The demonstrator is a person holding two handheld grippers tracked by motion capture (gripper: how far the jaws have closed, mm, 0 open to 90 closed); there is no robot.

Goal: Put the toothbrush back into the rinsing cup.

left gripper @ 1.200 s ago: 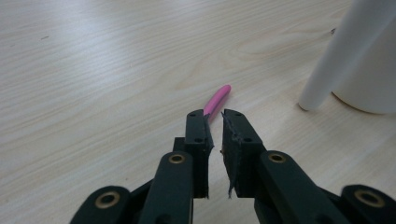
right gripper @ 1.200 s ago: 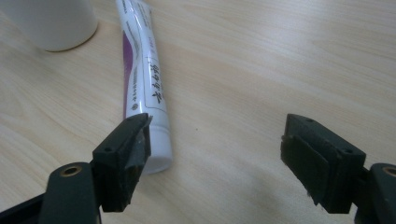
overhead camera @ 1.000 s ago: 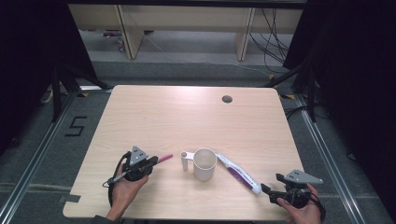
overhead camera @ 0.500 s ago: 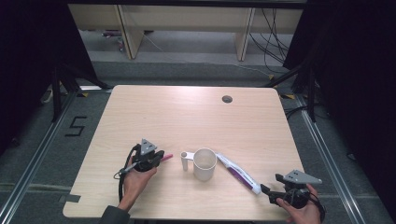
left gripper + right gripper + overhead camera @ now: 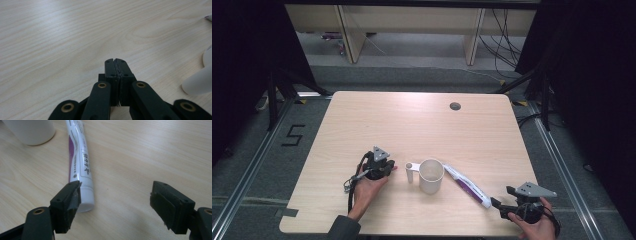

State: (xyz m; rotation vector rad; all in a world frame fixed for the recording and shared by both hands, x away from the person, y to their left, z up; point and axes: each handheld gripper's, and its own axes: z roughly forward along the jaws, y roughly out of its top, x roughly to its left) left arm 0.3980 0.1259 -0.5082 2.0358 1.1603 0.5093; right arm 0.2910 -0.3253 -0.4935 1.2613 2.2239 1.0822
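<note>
Resting on the light wooden table (image 5: 422, 120), a white cup (image 5: 431, 175) stands upright near the front edge, roughly mid-width, with its handle (image 5: 409, 170) pointing toward the person's left. A white and purple toothpaste tube (image 5: 467, 185) lies flat on the cup's right side, one end just beside the cup base, the capped end pointing toward the front right corner.

Left gripper (image 5: 115, 61): held by the left hand (image 5: 364, 190) just to the left of the cup handle, low over the table. In the left gripper view its jaws are pressed together with nothing visible between them. A small pink tip shows at its front in the high view; cannot tell what it belongs to.

Right gripper (image 5: 115, 200): held by the right hand (image 5: 537, 227) at the front right corner of the table. Jaws spread wide and empty. In the right gripper view the tube's cap end sits just beside the left jaw; contact cannot be confirmed.

A dark round grommet (image 5: 455, 106) sits in the table near the far edge.
</note>
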